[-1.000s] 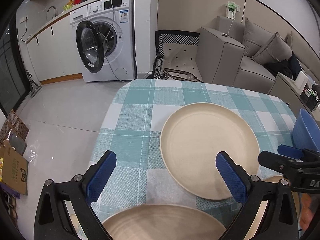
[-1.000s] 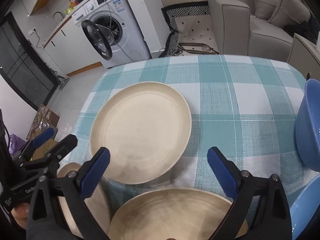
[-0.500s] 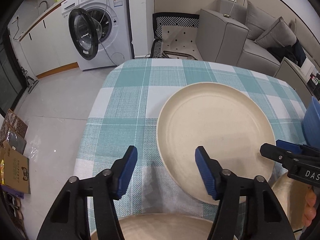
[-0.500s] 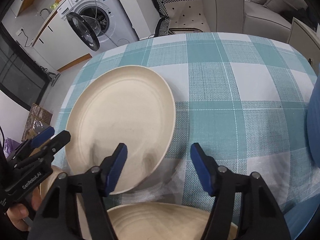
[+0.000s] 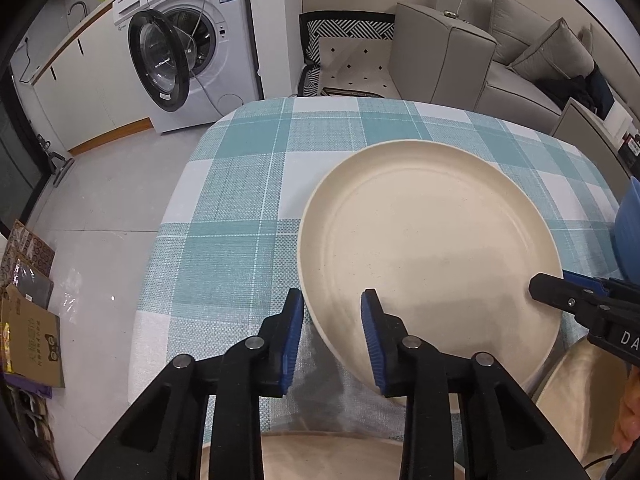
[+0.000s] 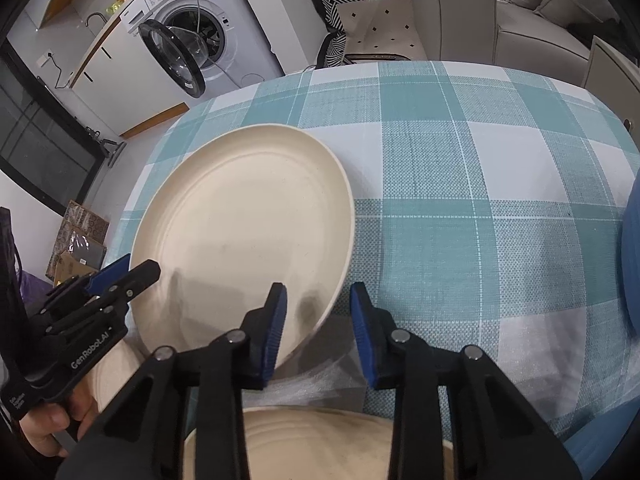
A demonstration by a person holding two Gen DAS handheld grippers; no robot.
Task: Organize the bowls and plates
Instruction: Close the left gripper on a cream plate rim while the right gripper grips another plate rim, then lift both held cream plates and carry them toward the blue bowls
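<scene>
A large cream plate (image 5: 432,248) lies on the teal checked tablecloth (image 5: 240,200); it also shows in the right wrist view (image 6: 248,224). My left gripper (image 5: 332,336) straddles its near left rim, jaws partly closed with a gap on each side. My right gripper (image 6: 318,328) straddles its near right rim in the same way. A second cream plate (image 6: 316,444) lies under both grippers at the near edge. A blue bowl (image 5: 628,232) stands at the right.
A third cream dish (image 5: 584,388) lies between the grippers. The table's left edge drops to the floor with cardboard boxes (image 5: 28,320). A washing machine (image 5: 188,44) with open door and a grey sofa (image 5: 480,48) stand beyond the table.
Both grippers have moved forward onto the large plate's near rim and their jaws have narrowed from wide open to a small gap around it.
</scene>
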